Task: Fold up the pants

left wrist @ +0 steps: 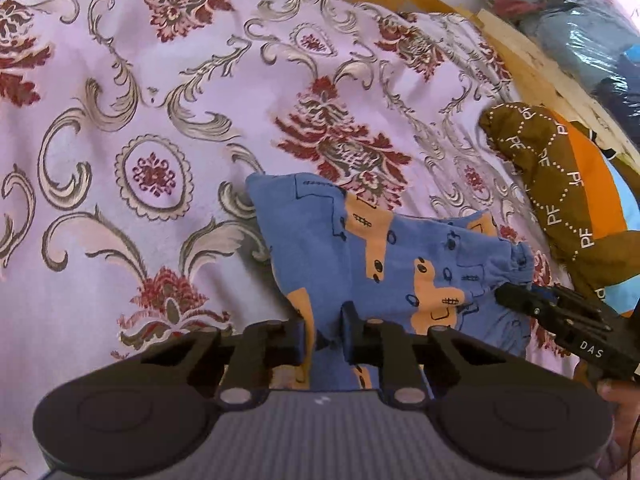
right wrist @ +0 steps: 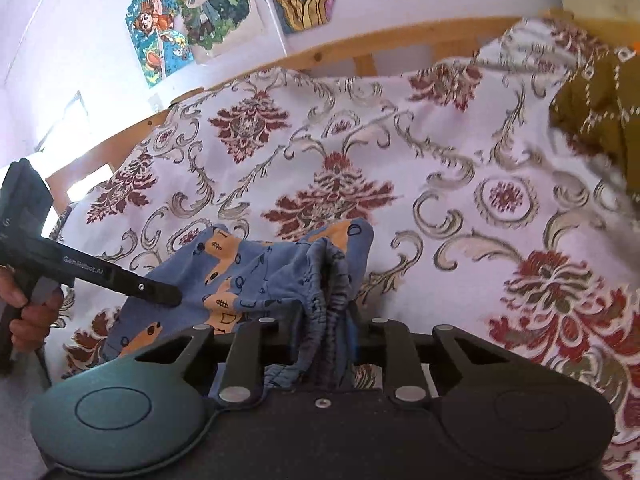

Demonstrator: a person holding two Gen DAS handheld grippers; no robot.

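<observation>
Two claws work one pair of blue pants [left wrist: 384, 252] with orange patches. Nearest in the left wrist view, the left claw [left wrist: 322, 334] is pinched on a fold of the blue cloth, its fingers nearly together. At 3 o'clock the right claw [left wrist: 508, 296] grips the gathered waistband (its own view shows that elastic bunched between close-set fingers [right wrist: 362, 316], partly hiding them). The pants hang slightly lifted between both claws over the bed [left wrist: 160, 120], which wears one lilac cover with red and grey scrolls. Farther off, at 2 o'clock, lies one brown dotted garment [left wrist: 560, 184], cut off by the frame. Three posters [right wrist: 200, 12] hang on the wall beyond, all partly cropped.
</observation>
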